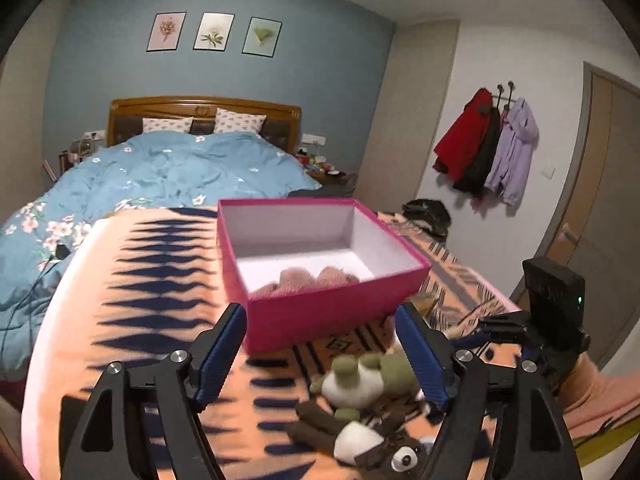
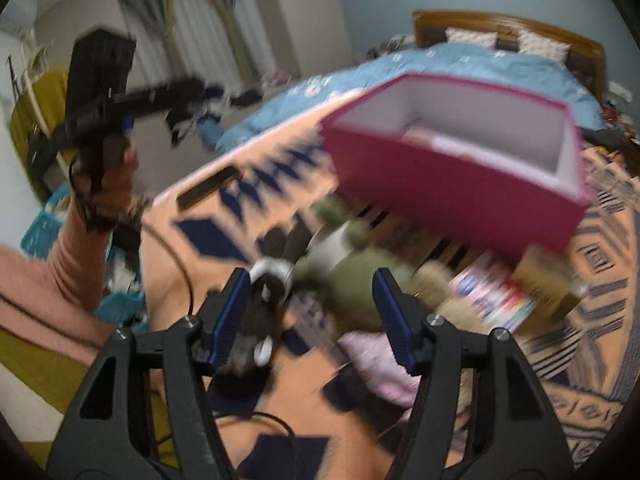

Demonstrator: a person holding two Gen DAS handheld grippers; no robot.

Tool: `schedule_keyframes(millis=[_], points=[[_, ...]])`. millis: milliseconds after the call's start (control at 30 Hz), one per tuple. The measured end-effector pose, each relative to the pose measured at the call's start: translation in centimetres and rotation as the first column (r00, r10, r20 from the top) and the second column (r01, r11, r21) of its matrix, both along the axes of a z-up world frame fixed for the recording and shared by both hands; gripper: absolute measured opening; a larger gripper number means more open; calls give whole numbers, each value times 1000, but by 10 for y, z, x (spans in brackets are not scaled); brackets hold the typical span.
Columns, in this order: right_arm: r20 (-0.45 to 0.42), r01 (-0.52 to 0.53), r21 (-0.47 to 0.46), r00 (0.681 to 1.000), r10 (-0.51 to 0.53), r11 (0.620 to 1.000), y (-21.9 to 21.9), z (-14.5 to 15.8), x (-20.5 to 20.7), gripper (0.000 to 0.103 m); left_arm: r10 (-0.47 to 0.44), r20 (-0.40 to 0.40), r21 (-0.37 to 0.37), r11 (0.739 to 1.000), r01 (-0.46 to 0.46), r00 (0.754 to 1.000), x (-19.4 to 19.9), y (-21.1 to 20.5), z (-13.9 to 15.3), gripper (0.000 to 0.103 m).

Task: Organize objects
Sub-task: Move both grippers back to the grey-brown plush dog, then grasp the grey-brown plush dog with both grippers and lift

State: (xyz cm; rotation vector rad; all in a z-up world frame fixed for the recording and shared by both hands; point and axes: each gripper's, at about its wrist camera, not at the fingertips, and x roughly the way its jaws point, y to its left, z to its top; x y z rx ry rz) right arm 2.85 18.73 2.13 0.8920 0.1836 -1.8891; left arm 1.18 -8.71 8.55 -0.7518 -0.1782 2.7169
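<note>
My left gripper [image 1: 320, 360] hangs released with nothing between its blue pads, over the orange patterned blanket [image 1: 160, 280] on the bed; my right gripper [image 2: 310, 312] is released too, empty; the pink box [image 1: 320, 312] sits open just ahead, something pinkish inside; the green plush [image 1: 360, 380] and brown plush [image 1: 360, 436] lie touching before it.

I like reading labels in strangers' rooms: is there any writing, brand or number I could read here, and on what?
None can be read.
Colourful printed packet beside the pink box: print blurred, unreadable.
Three framed pictures on the blue wall: plants only, no visible words.
</note>
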Motion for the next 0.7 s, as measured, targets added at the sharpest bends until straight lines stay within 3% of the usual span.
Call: schedule_keyframes(millis=[167, 300, 433, 500, 533, 700], points=[[70, -124, 75, 990, 119, 989, -33, -31, 26, 65, 26, 49, -73, 997, -23, 998, 12, 9, -24, 78], [109, -199, 113, 976, 187, 973, -55, -50, 44, 65, 34, 93, -89, 996, -26, 995, 22, 8, -42, 78], [103, -175, 156, 982, 160, 972, -65, -67, 47, 66, 49, 112, -69, 997, -42, 992, 30, 0, -53, 78], [133, -151, 153, 982, 131, 977, -63, -76, 39, 57, 58, 123, -68, 996, -50, 991, 31, -2, -59, 78], [157, -138, 127, 981, 118, 982, -59, -77, 34, 50, 64, 128, -74, 996, -55, 990, 31, -2, -62, 78], [157, -75, 34, 985, 69, 997, -36, -59, 20, 48, 50, 164, -70, 997, -39, 985, 27, 1, -74, 78]])
